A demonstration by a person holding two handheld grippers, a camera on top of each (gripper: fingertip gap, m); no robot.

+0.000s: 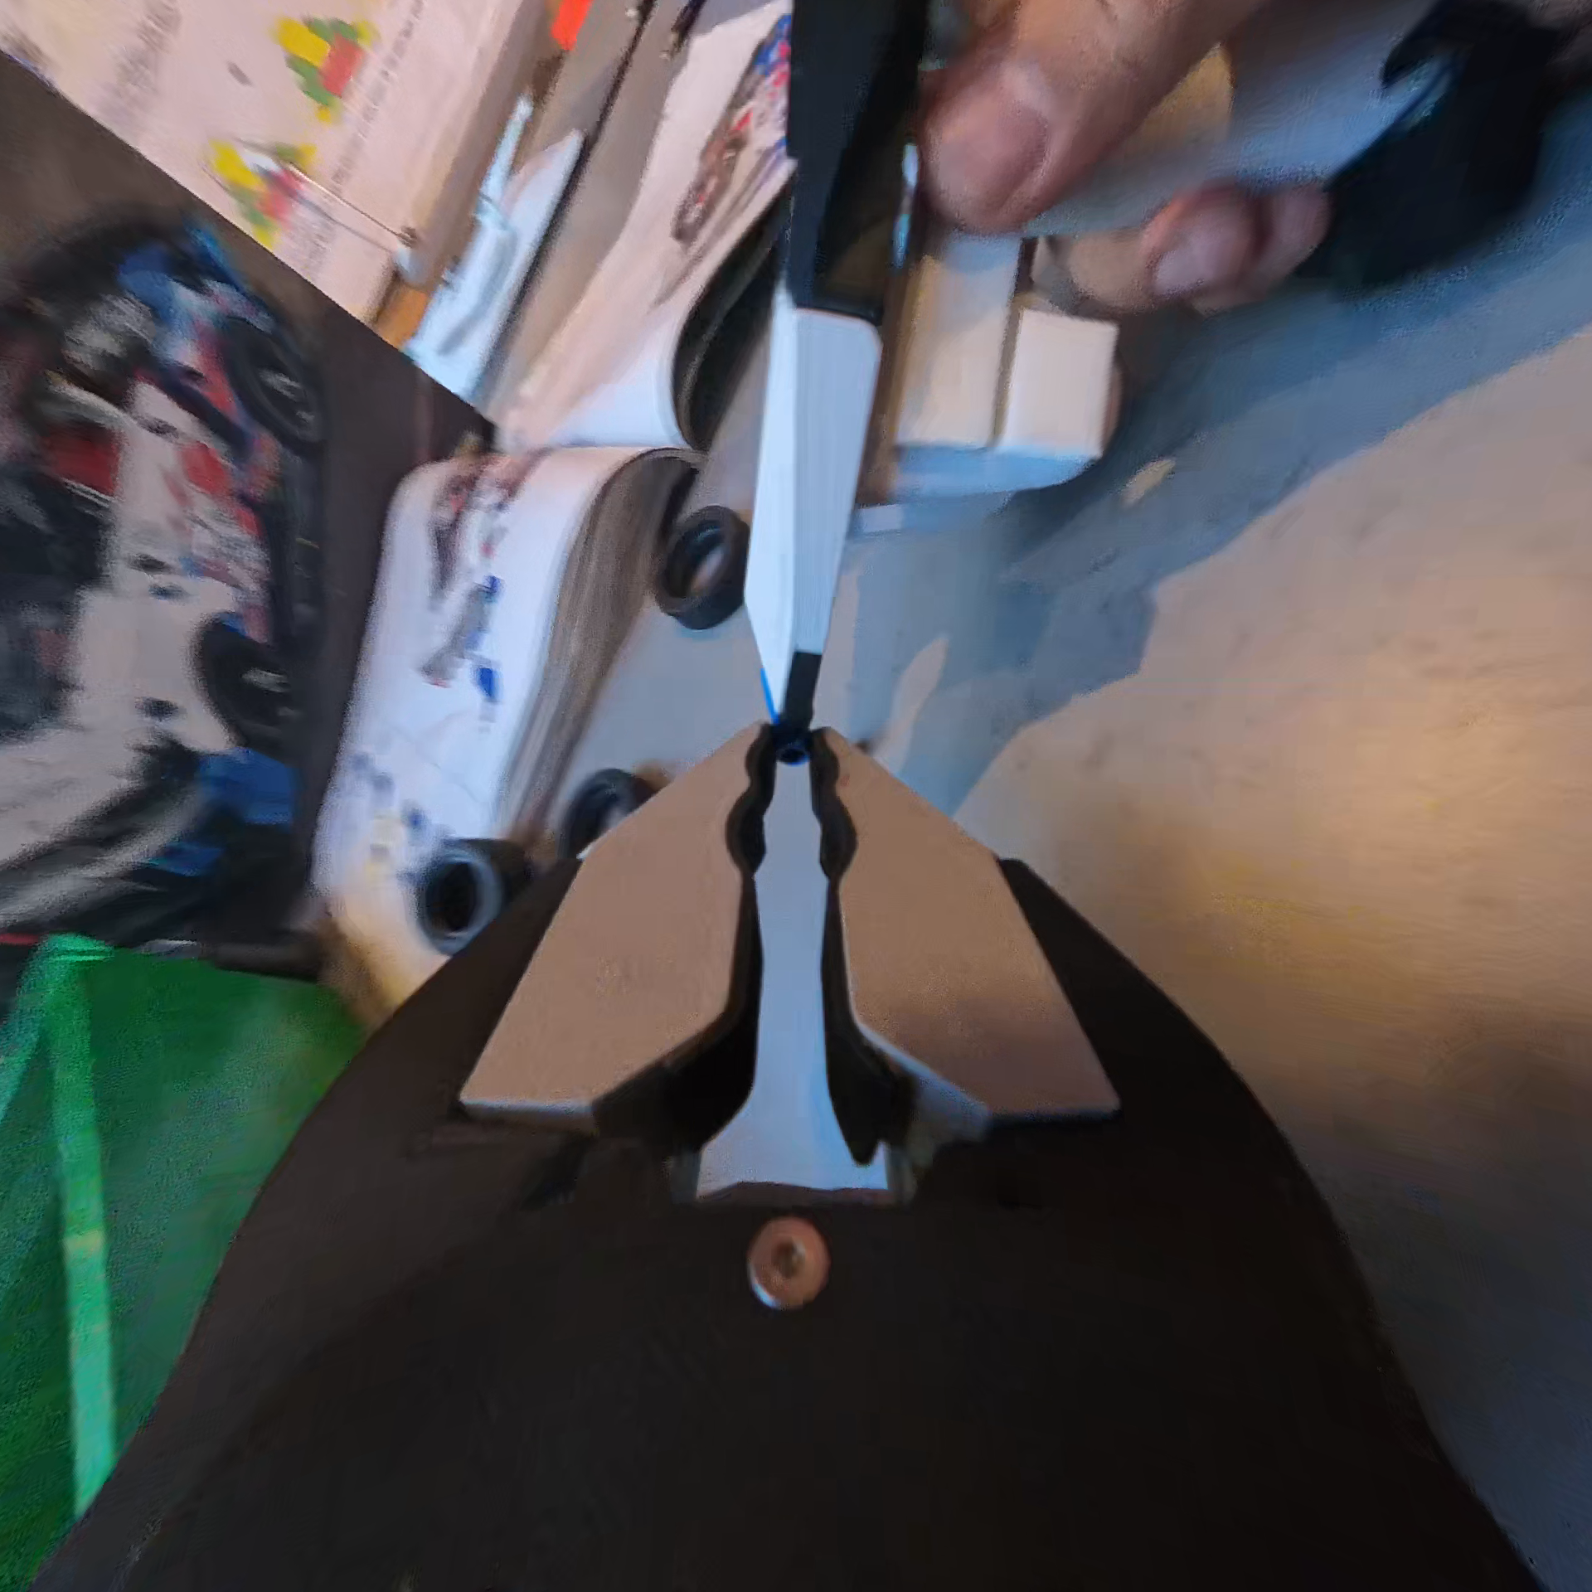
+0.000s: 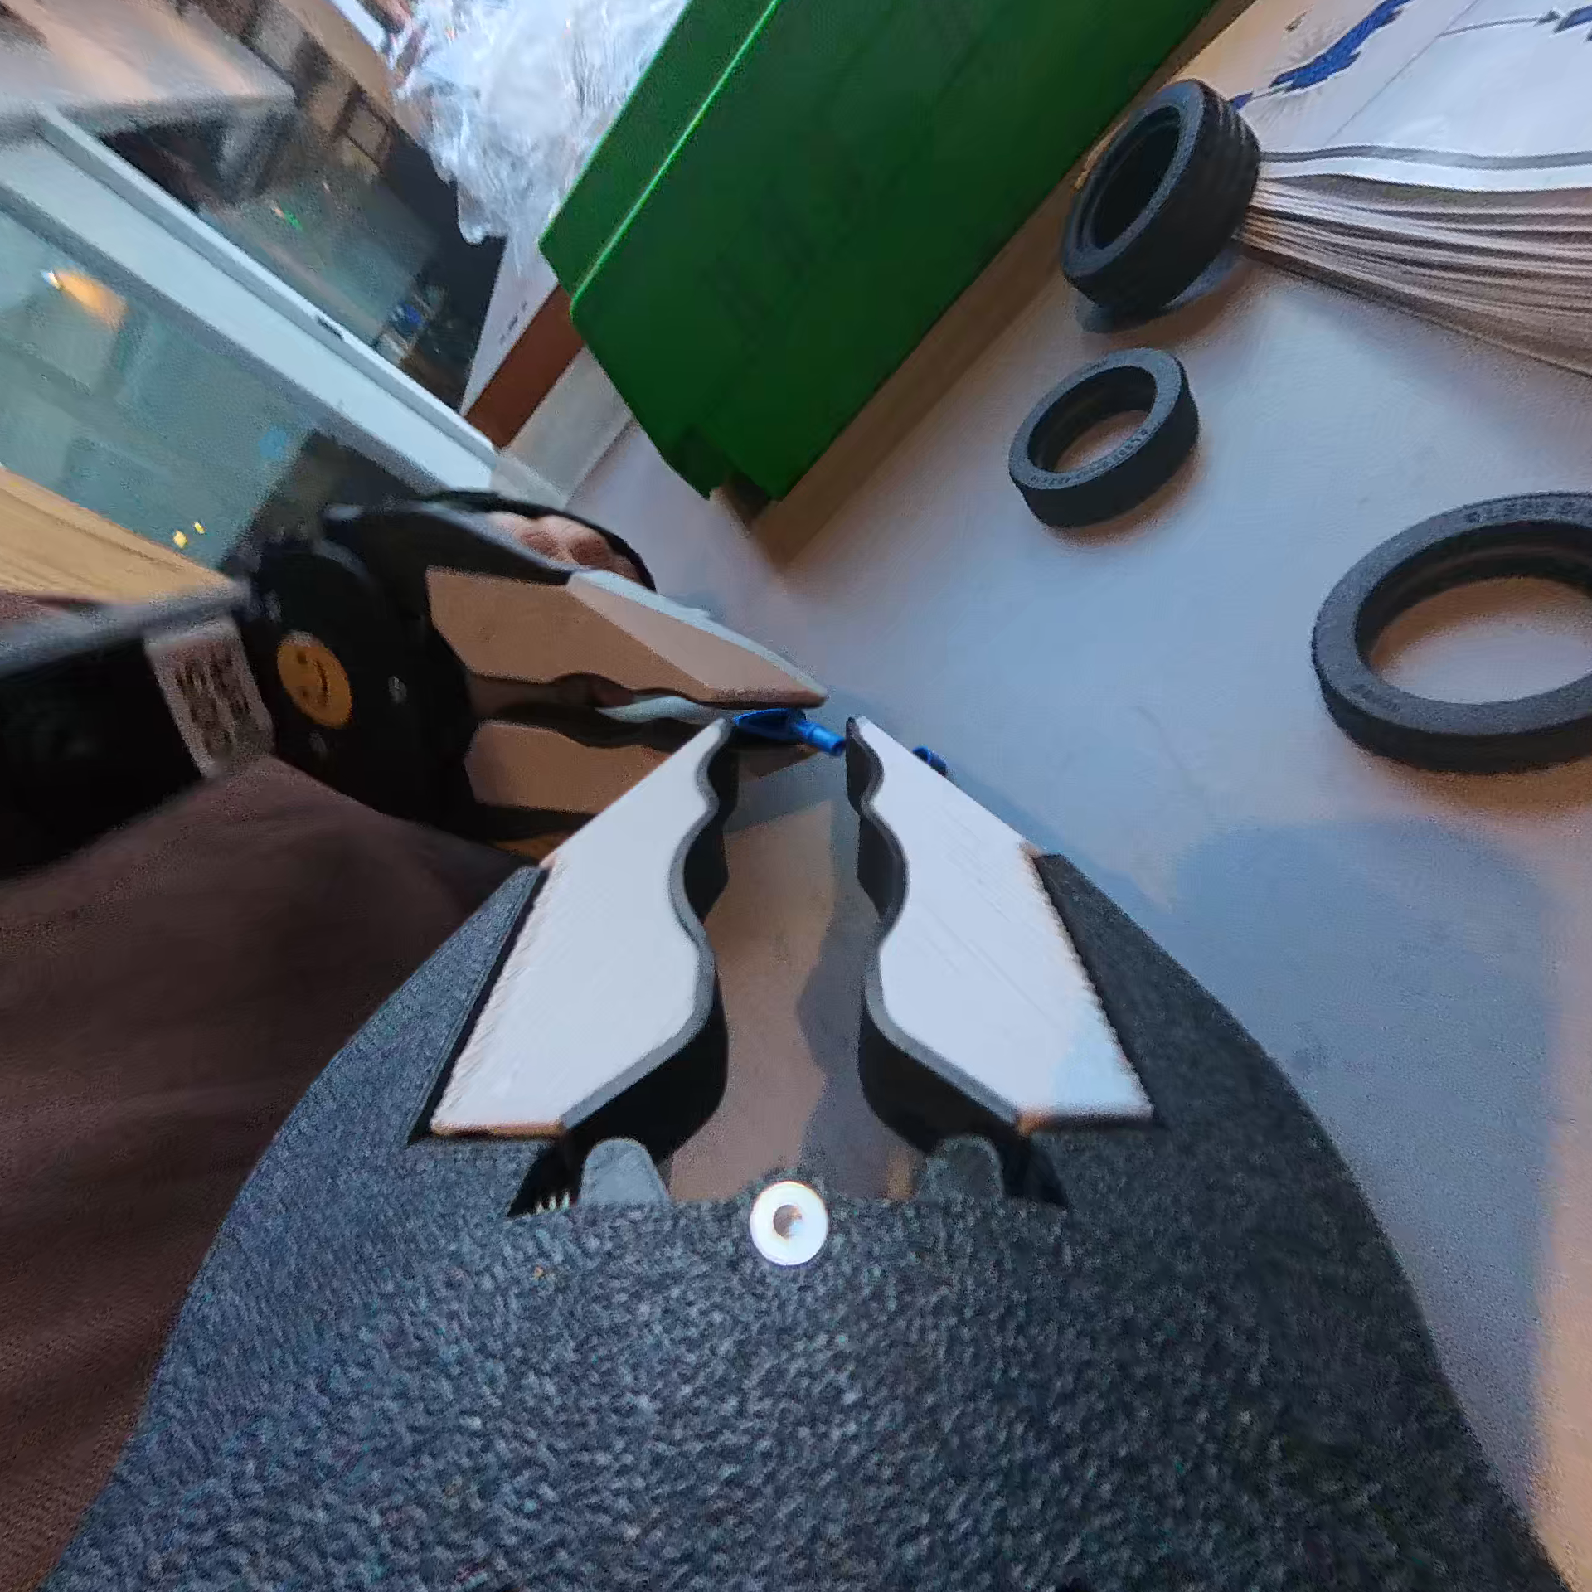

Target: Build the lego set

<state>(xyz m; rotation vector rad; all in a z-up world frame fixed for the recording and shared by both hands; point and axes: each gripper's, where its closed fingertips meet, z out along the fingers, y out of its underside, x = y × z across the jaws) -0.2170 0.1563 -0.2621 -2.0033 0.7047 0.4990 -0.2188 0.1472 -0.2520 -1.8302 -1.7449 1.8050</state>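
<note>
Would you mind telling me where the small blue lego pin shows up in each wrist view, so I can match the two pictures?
Left wrist view: the blue pin sits just above centre, pinched at the tips of the left gripper, seen end-on.
Right wrist view: the blue pin lies just above centre, sticking out of the left gripper coming in from the left, ahead of the open right gripper.
Shared landmark: the green box.

Pale grey table (image 2: 1163, 775) carries it all. Three black tyres (image 2: 1105, 435) lie on it: two flat, well apart, the third (image 2: 1159, 194) tipped on edge, touching the open booklet (image 2: 1421, 233). Green box (image 2: 818, 215) rests along the far side. Left view, blurred: the booklet (image 1: 482, 620) again, tyres (image 1: 702, 564) beside it.
</note>
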